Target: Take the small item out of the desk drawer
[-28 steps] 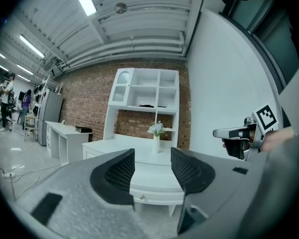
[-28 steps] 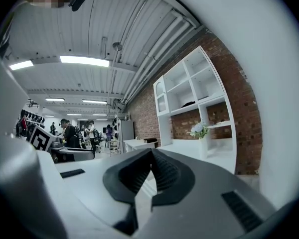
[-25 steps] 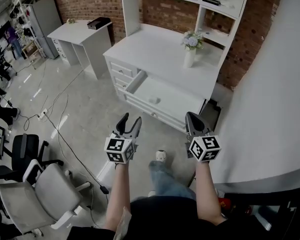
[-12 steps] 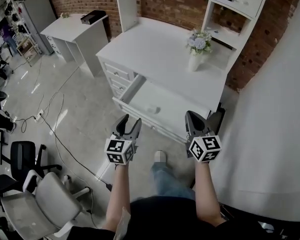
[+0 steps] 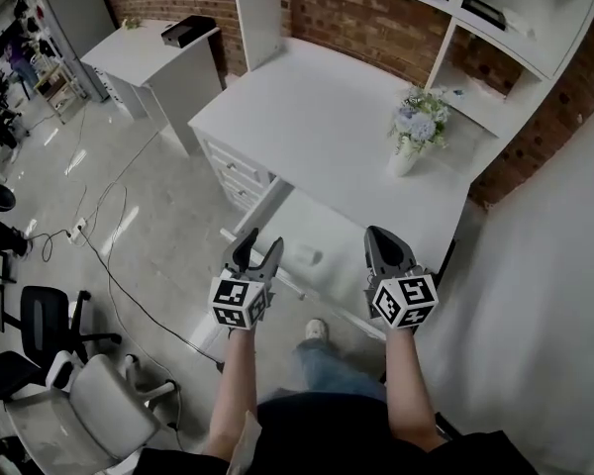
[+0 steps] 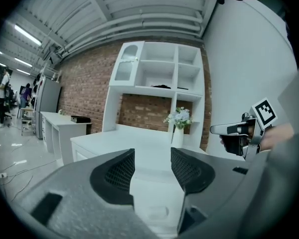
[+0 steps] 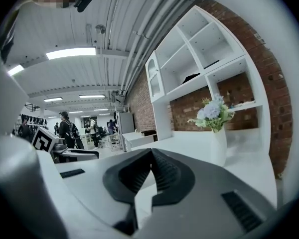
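Two jaws stand apart, empty, on the left tool (image 5: 255, 242); on the right tool (image 5: 376, 236) they are together. Between both tools, slightly ahead and below, a small white item (image 5: 306, 256), roughly rounded, lies in the open drawer (image 5: 260, 214) beneath the white surface (image 5: 317, 127), which carries a flower vase (image 5: 414, 137).

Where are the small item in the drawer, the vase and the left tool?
small item (image 5: 306, 256): head view, its middle.
vase (image 5: 404, 160): head view, its white body.
left tool (image 5: 260, 241): head view, between its open fingertips.
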